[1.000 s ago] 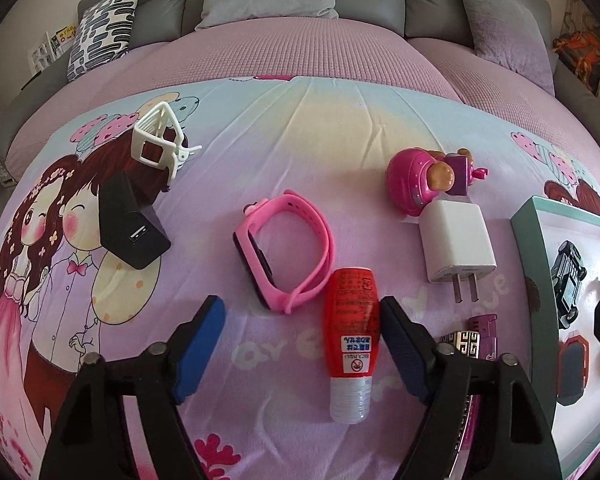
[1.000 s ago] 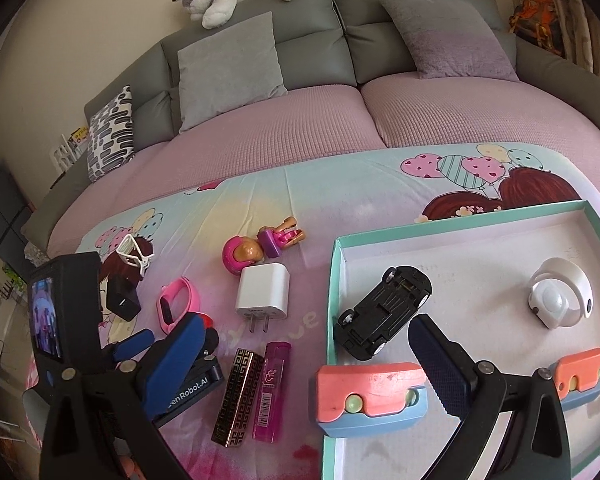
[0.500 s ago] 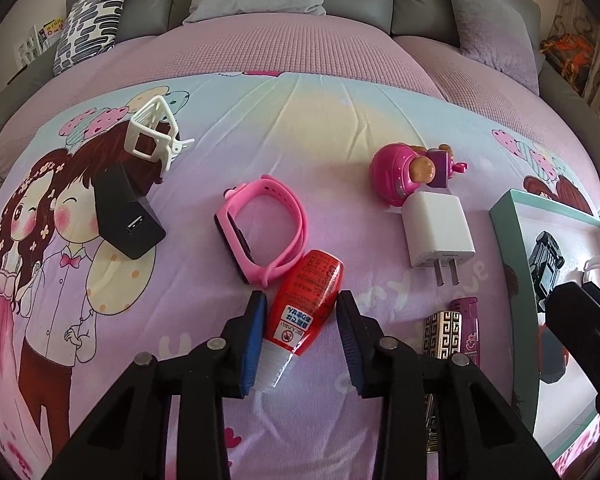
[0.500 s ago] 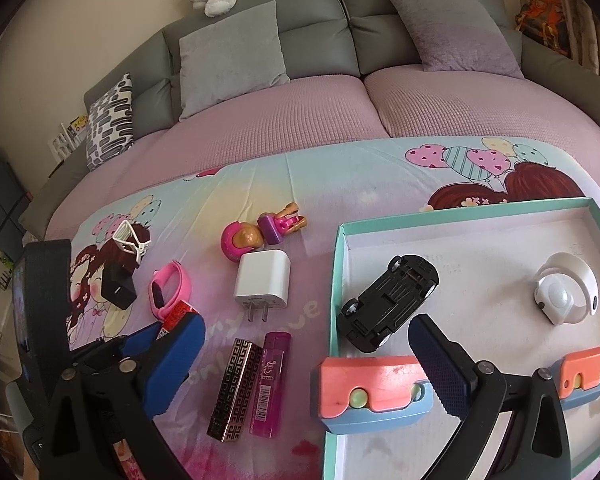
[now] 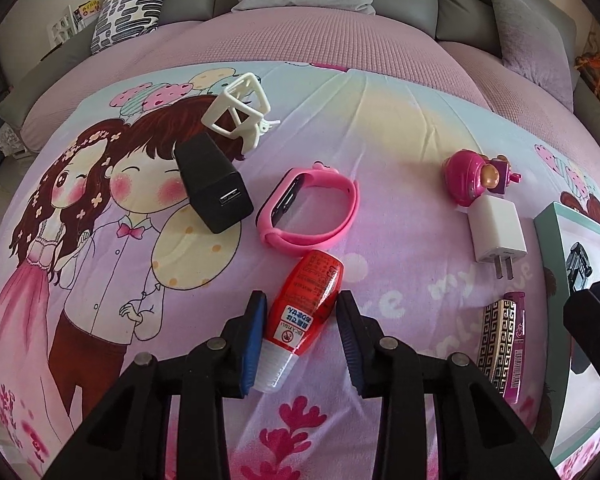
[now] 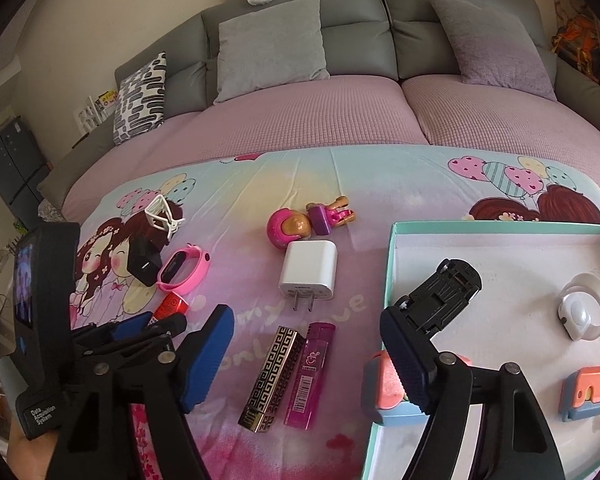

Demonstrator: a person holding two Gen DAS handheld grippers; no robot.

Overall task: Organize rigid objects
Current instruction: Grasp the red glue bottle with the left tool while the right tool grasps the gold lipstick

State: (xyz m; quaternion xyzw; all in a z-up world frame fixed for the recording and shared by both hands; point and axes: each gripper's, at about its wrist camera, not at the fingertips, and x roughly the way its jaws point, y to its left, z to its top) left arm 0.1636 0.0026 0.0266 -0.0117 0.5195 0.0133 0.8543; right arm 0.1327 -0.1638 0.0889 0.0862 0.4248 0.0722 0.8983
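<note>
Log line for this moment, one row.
left gripper: shut on red bottle | right gripper: jaws closing, empty, over lighter | tray: car inside

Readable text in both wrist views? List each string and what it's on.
"Data Acquisition System": label on the left gripper's black housing.
"my", "only", "love": printed on the bedsheet, partly covered.
Red bottle label: upside down, too small.
Purple lighter barcode, logo: unreadable.
</note>
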